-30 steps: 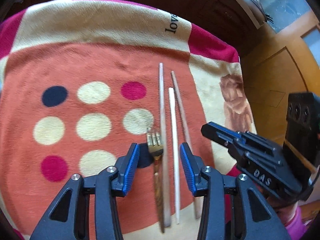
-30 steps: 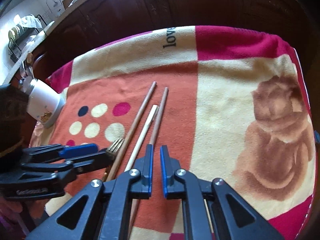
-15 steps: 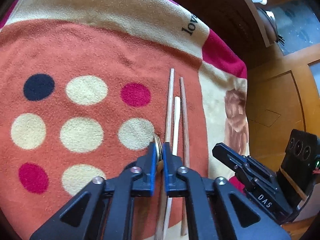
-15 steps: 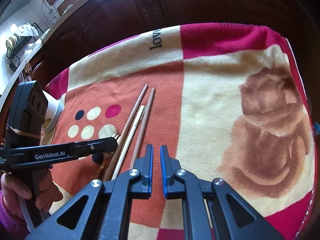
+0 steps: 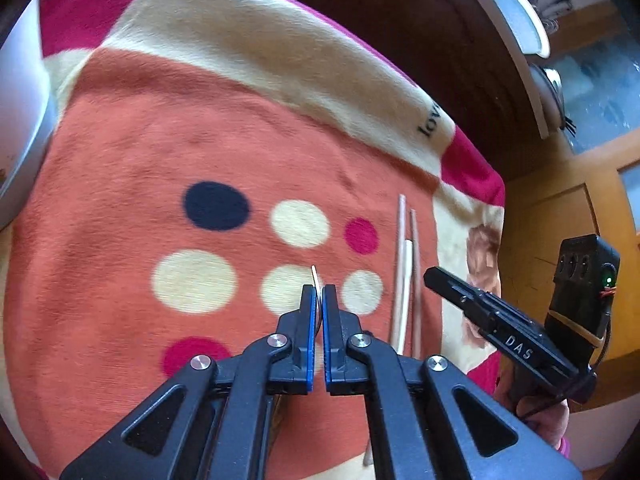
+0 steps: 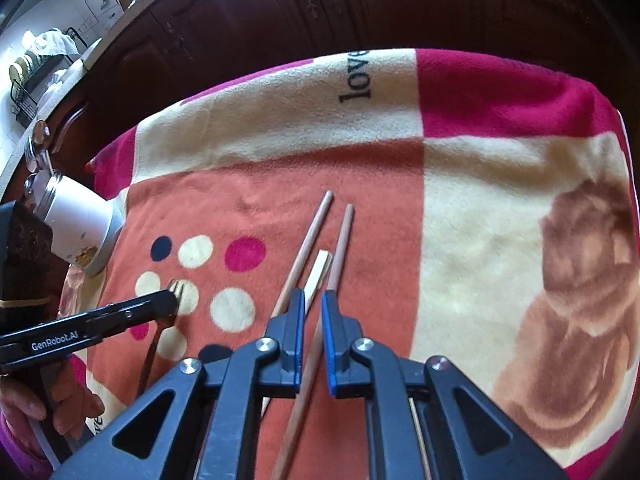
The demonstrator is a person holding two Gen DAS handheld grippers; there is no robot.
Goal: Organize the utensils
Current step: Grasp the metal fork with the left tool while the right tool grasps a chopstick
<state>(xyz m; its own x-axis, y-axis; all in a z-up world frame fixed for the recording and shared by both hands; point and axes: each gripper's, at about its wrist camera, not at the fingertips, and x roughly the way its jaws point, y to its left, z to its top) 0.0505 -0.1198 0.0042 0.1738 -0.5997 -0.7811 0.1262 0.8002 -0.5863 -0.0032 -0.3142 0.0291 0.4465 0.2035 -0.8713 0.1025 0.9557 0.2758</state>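
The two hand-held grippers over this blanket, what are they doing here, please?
A person is sorting utensils on a patterned fleece blanket. The left hand-held gripper is shut on a gold-coloured metal fork above the blanket's spots. The right hand-held gripper is nearly shut and holds nothing; it hangs over three sticks lying side by side: two brown wooden chopsticks and a shorter pale one. A white mug lies at the blanket's left edge.

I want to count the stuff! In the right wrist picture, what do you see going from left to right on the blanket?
White cup → left gripper holding the fork → chopsticks → brown bear picture on the blanket.
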